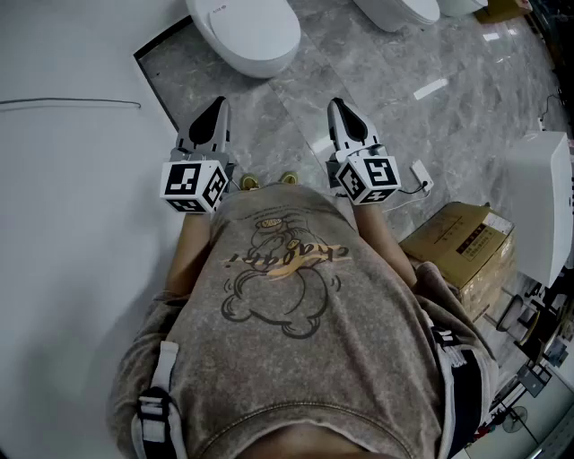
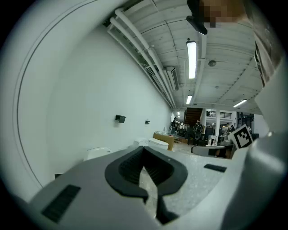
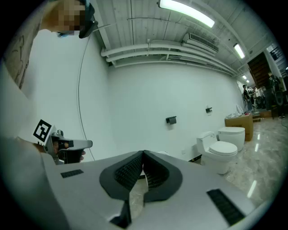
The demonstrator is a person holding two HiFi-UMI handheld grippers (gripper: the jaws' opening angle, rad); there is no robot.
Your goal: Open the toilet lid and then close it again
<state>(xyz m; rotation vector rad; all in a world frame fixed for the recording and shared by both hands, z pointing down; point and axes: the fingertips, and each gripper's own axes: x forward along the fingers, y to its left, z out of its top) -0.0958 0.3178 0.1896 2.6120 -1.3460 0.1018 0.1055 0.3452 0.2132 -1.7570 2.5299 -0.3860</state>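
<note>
**Toilet** [image 1: 244,34]: white, oval, lid down. It stands at the top of the head view against the white wall [image 1: 72,179], on a dark-edged patch of floor. It is ahead of both tools and well apart from them; neither touches it.

**Left tool** [image 1: 218,106]: held out in front of the person, pointing towards the toilet. In the left gripper view [image 2: 144,148] the black ribbed jaws are clenched tip to tip, with nothing between them. Its marker cube [image 1: 193,184] sits at the rear.

**Right tool** [image 1: 339,108]: held level with the left one, beside it with a gap between, aimed the same way. In the right gripper view [image 3: 143,153] its jaws are likewise clenched tip to tip and empty. Its marker cube [image 1: 369,177] sits at the rear.

**Person**: stands upright and is seen from above, in a grey T-shirt [image 1: 287,296] printed with a cartoon bear. Two yellowish shoe tips [image 1: 251,182] show between the tools.

**Floor** [image 1: 448,134]: glossy grey marble tile.

**Second toilet** [image 1: 399,11]: white, cut off by the top edge, to the right of the first.

**Cardboard box** [image 1: 459,251]: brown, on the floor to the person's right.

**Small white device** [image 1: 420,175]: has a cable and lies on the floor just beside the right tool's cube.

**Wall fittings** [image 3: 171,119]: small and black, mounted on the white wall.

**Ceiling**: white, with tube lights [image 3: 186,12] and pipes.
</note>
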